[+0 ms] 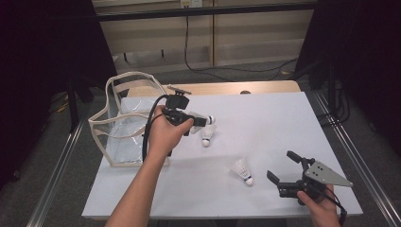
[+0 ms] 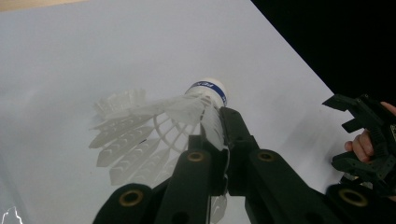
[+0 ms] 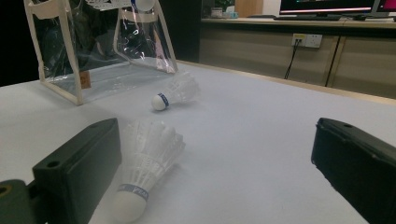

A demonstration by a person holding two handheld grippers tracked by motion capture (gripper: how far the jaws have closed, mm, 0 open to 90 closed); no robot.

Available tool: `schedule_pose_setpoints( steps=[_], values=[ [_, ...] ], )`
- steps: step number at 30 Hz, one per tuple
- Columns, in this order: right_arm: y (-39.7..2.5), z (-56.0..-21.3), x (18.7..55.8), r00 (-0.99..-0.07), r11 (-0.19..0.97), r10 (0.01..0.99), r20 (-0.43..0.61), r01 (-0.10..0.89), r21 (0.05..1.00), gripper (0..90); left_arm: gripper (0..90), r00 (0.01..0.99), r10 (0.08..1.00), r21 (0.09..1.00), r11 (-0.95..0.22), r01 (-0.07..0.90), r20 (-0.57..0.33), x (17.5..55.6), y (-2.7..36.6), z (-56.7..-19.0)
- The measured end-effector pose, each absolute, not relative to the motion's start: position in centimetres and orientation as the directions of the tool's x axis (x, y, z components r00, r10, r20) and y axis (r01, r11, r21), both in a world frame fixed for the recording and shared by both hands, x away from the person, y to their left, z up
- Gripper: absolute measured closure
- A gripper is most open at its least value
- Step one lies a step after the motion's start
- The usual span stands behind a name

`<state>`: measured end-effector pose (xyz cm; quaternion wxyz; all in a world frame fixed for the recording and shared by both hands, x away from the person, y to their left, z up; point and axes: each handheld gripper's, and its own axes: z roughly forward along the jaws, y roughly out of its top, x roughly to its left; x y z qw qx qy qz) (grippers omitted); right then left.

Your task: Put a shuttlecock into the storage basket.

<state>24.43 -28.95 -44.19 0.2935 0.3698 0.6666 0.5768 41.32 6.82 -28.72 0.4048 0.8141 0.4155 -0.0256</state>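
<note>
The left gripper has its jaws pinched tight on the feathers of a held shuttlecock. It holds the birdie up in the air, just beside the clear bag, on the side away from the table edge.

The feathers are thin and bendy. I think the birdie could slip out, or the feathers could get squashed, because the jaws grip only the skirt and not the hard round tip. If it drops, it may roll away from the bag.

The bag's top is floppy and its handles hang over the opening. The birdie could bump a handle and fall outside.

A second shuttlecock lies on the white table, near the bag and right under the left gripper. A third shuttlecock lies farther from the bag, just in front of the right gripper. That gripper's jaws are wide apart and hold nothing.
</note>
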Motion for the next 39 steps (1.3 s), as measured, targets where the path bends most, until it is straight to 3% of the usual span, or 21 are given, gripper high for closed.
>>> schedule_pose_setpoints(
  steps=[39],
  values=[
    [-29.0,-44.2,24.5,-0.555,0.054,0.831,0.043,0.158,0.986,1.3,89.7,0.644,0.675,0.639,-0.324,0.698,-0.361,42.5,6.9,-26.2]
  ],
)
